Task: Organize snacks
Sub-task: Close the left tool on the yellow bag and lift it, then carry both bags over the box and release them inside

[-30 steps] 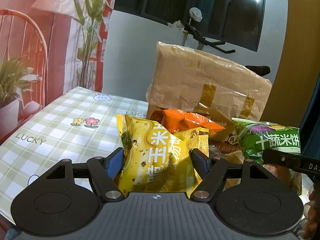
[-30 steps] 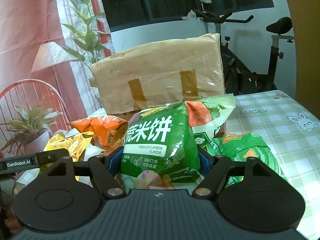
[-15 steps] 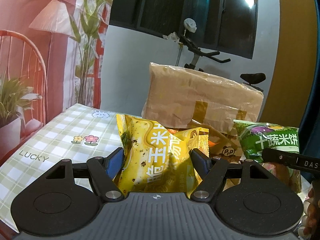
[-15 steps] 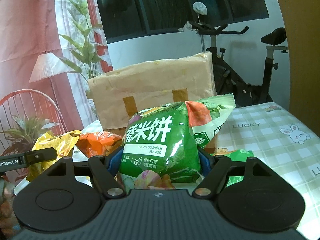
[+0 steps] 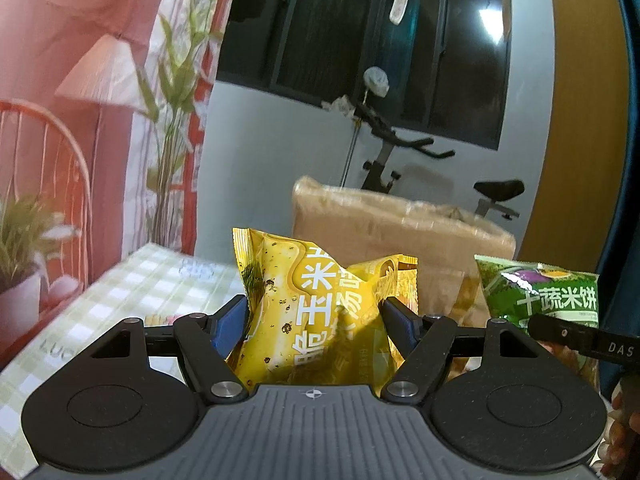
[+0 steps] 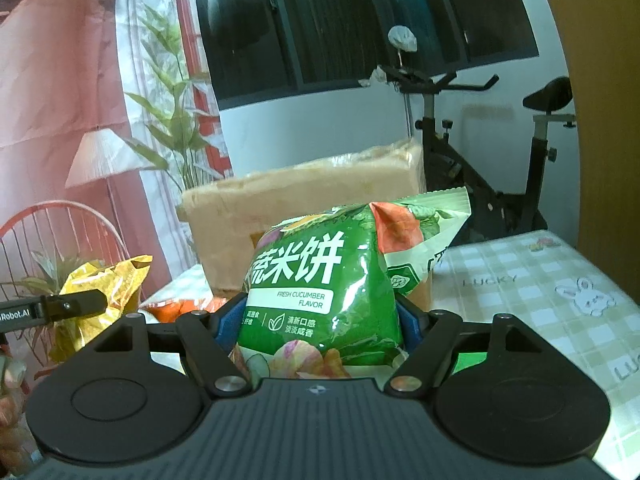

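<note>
My left gripper (image 5: pixel 316 312) is shut on a puffy yellow snack bag (image 5: pixel 320 312), its blue pads pressing both sides, lifted above the checked tablecloth (image 5: pixel 140 288). My right gripper (image 6: pixel 320 316) is shut on a green cucumber-flavour rice-cracker bag (image 6: pixel 320 296), also raised. The green bag (image 5: pixel 540 292) shows at the right of the left wrist view. The yellow bag (image 6: pixel 108 280) shows at the left of the right wrist view. An orange snack bag (image 6: pixel 180 306) lies low on the table between them.
A large tape-wrapped cardboard box (image 5: pixel 400 232) stands on the table right behind the bags. An exercise bike (image 6: pixel 500 152) stands beyond it by the wall and dark window. A printed curtain (image 5: pixel 80 80) hangs at the left. More checked table (image 6: pixel 540 288) extends right.
Both grippers have risen with their bags. The box and the snack pile on the table sit lower in both views, and the pile is now mostly hidden.
</note>
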